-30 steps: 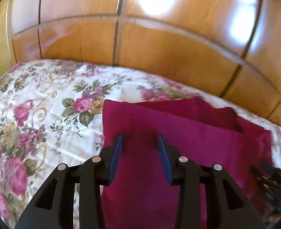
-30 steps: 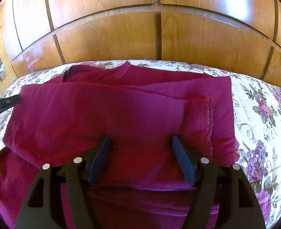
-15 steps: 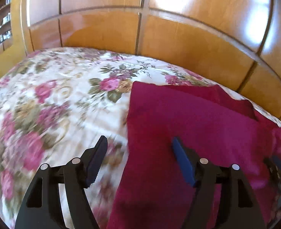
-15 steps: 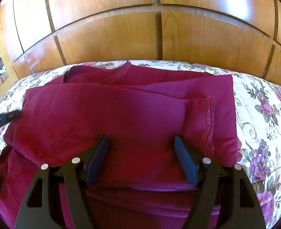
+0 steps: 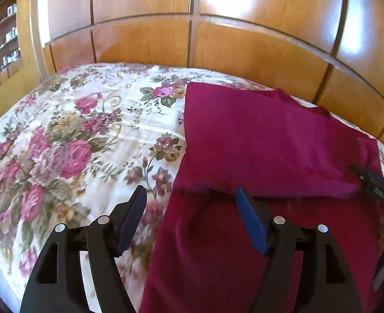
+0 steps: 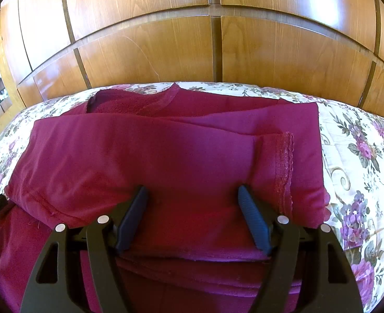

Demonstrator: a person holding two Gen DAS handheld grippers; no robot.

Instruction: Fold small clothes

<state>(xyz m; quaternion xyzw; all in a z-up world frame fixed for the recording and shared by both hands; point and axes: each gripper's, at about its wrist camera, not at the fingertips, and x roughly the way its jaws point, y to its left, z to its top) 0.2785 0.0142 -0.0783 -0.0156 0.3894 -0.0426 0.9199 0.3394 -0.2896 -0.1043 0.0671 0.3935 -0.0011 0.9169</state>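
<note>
A folded magenta garment (image 6: 165,161) lies on the floral bedspread (image 5: 69,140), its near edge cut off by the frame. The left gripper (image 5: 192,219) has just been opening; it straddles the garment's left edge, pressing nothing. The right gripper (image 6: 192,216) is spread over the garment's folded layers, contact unclear.
</note>
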